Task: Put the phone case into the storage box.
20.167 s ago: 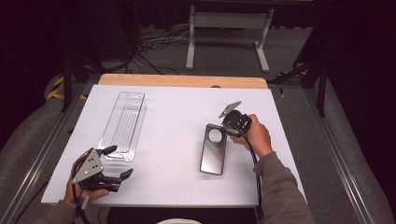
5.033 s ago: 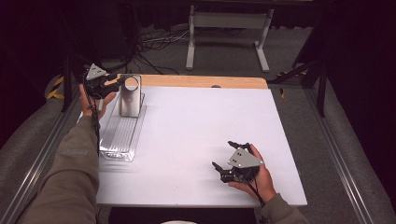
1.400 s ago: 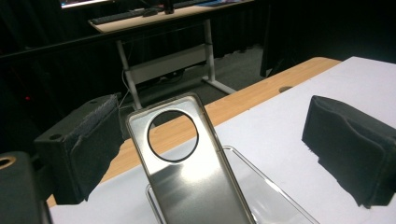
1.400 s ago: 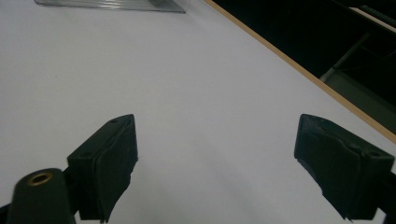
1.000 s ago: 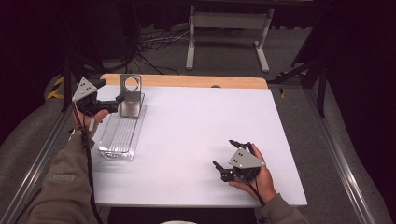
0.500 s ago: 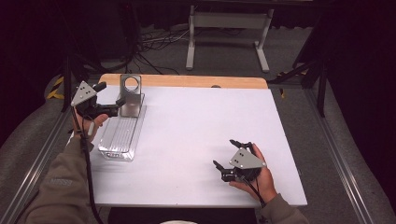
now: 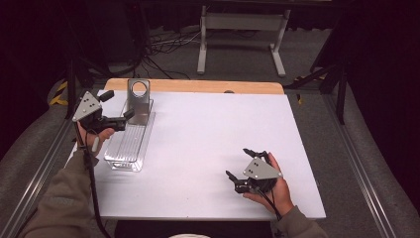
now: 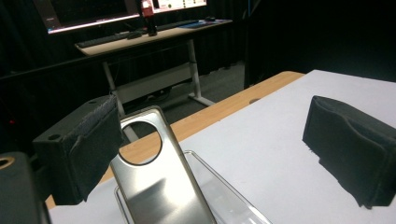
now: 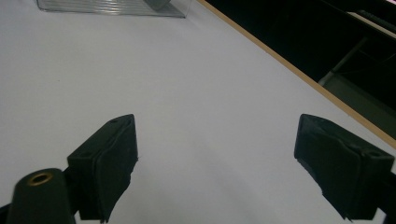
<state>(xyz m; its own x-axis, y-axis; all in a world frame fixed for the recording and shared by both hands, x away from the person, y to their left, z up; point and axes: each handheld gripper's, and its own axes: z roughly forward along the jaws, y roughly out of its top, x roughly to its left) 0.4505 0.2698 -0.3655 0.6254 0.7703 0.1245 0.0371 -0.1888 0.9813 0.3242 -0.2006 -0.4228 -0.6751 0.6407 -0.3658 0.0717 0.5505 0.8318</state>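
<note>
A: Well, in the high view, what changed since half a second ago?

B: Very little. The left gripper [image 7: 117, 107] has moved slightly away from the metal plate [image 7: 138, 100]; its jaws are spread and hold nothing. The plate stays upright at the far end of the clear tray [image 7: 130, 144], at the far left of the white table [image 7: 208, 144]. The right gripper [image 7: 246, 163] rests as before at the near right, jaws apart and empty.

A: And the left gripper view?

B: The plate [image 8: 161, 179], with its round hole, stands inside the tray [image 8: 224, 196], just beside one pad [image 8: 88, 149]; I cannot tell if they touch. The plate's lower part is cut off by the picture edge.

A: The right gripper view?

B: Both pads [image 9: 109, 158] are wide apart over bare table [image 9: 187, 84]. Far away, the tray [image 9: 112, 7] is cut by the top edge, and the grey piece in it is hard to make out.
</note>
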